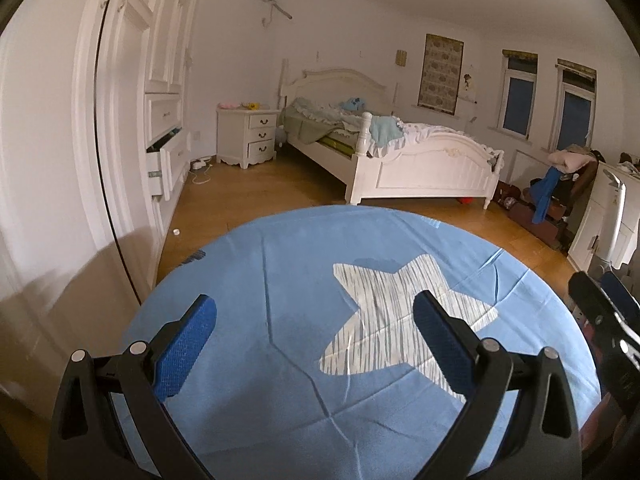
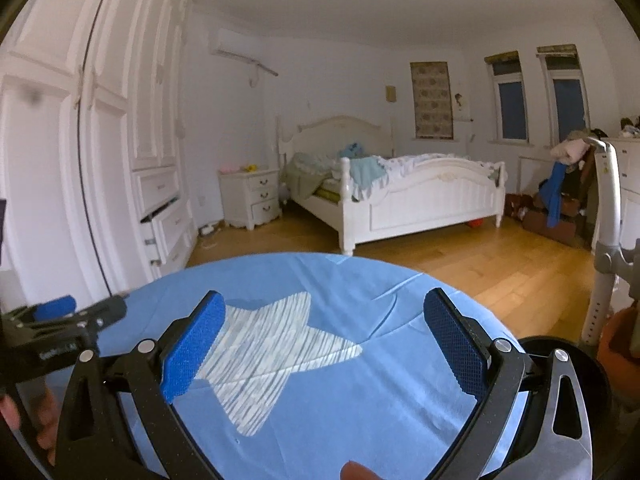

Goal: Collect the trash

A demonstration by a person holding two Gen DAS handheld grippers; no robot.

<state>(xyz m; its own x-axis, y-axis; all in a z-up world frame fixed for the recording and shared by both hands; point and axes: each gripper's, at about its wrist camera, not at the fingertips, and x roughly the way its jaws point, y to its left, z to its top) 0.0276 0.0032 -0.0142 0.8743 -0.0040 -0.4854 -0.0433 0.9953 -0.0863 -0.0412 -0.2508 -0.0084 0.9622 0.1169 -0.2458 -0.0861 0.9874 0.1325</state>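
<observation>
Both the left tongs [image 1: 314, 330] and right tongs [image 2: 324, 334] gape empty over the blue-clothed table [image 1: 280, 248], where no trash shows; a small white scrap [image 1: 176, 232] lies on the floor beyond, nearer the left.

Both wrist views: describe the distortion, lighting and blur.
Left wrist view: strong fisheye bend, wardrobe curves, corners vignetted black, dim warm light, bed fairly sharp. Right wrist view: same bowing, blue cloth evenly lit, a soft dark smudge on the wardrobe at upper left, far bed slightly soft.
</observation>
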